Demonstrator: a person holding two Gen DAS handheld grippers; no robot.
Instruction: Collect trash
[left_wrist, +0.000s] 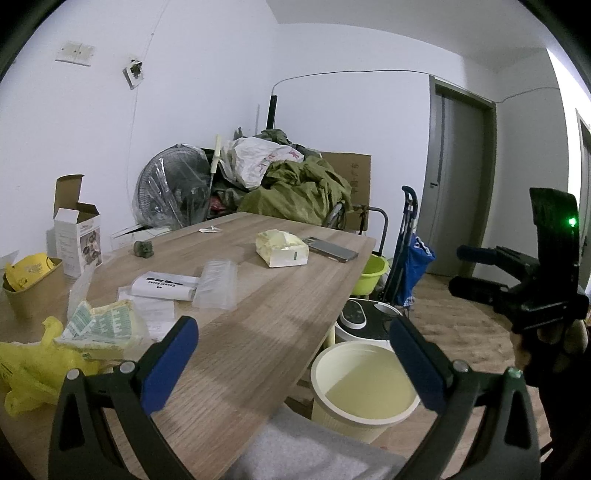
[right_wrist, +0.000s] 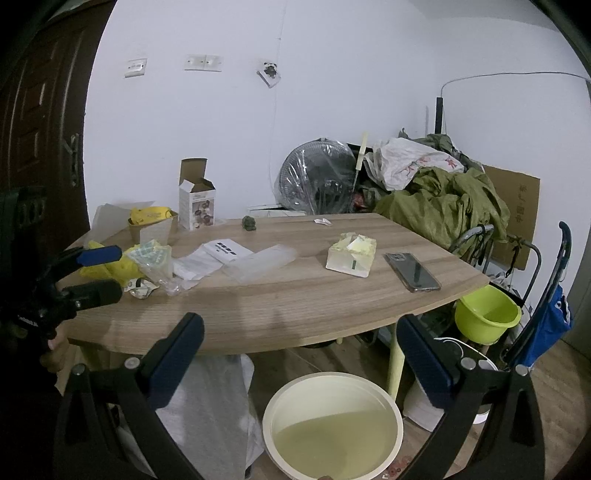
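A cream trash bin (right_wrist: 332, 424) stands on the floor below the wooden table's near edge; it also shows in the left wrist view (left_wrist: 364, 384). Trash lies on the table (right_wrist: 295, 295): a yellow plastic bag (left_wrist: 33, 365), a green-printed wrapper (left_wrist: 103, 325), a clear plastic sleeve (right_wrist: 262, 262), papers (right_wrist: 207, 262) and a small white scrap (right_wrist: 322, 221). My left gripper (left_wrist: 295, 354) is open and empty over the table's near right corner. My right gripper (right_wrist: 301, 354) is open and empty above the bin, in front of the table edge.
A tissue pack (right_wrist: 351, 258), a phone (right_wrist: 412, 271), an open white box (right_wrist: 195, 206), a paper cup with yellow trash (right_wrist: 153, 221) and a small dark figure (right_wrist: 249, 223) are on the table. A green basin (right_wrist: 485, 317), a blue trolley (right_wrist: 546, 321) and a clutter pile (right_wrist: 424, 192) stand behind.
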